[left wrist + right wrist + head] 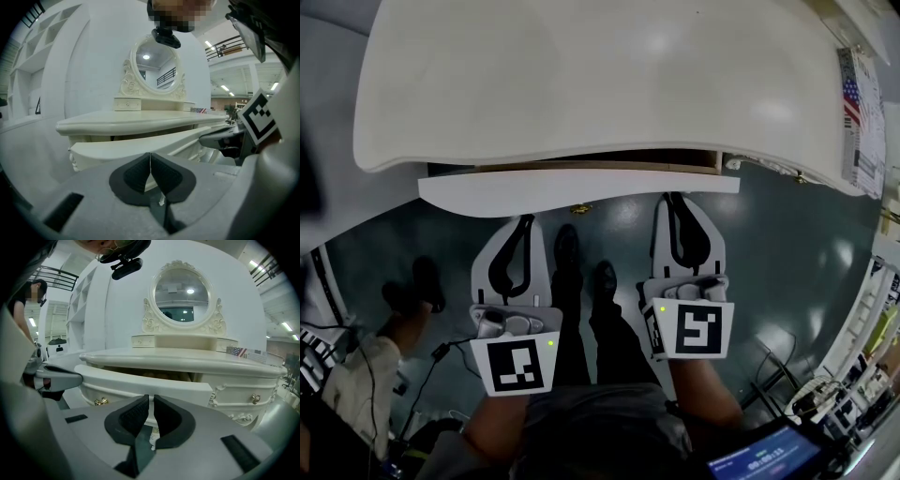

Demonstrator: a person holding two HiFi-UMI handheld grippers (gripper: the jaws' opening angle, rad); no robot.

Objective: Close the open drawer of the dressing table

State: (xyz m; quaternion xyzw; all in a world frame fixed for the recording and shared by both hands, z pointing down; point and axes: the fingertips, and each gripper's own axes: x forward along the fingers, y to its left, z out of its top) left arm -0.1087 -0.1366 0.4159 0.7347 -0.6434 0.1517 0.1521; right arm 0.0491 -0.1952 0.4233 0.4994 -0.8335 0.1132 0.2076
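The left claw (525,220) is closed, its two dark pads pressed together in the left gripper view (150,157) with nothing between them. The right claw (673,197) is all but closed too: the right gripper view (151,400) shows only a thin slit between its pads, and nothing is held there. Both point at the front of the dressing table (581,84), whose broad cream tabletop (187,362) fills the upper part of the head view.

Under the tabletop the wide centre drawer (581,186) stands pulled out, its curved white front clear of the table's edge and a dark gap showing behind it. In the head view the right claw's tip reaches the drawer front near its right end; whether it touches cannot be told. The left claw's tip stops just short of the front, towards the left half.

At the back of the tabletop stands an oval mirror (181,296) in a carved frame. A small brass handle (100,401) sits on the drawer front (140,378), between the two claws.
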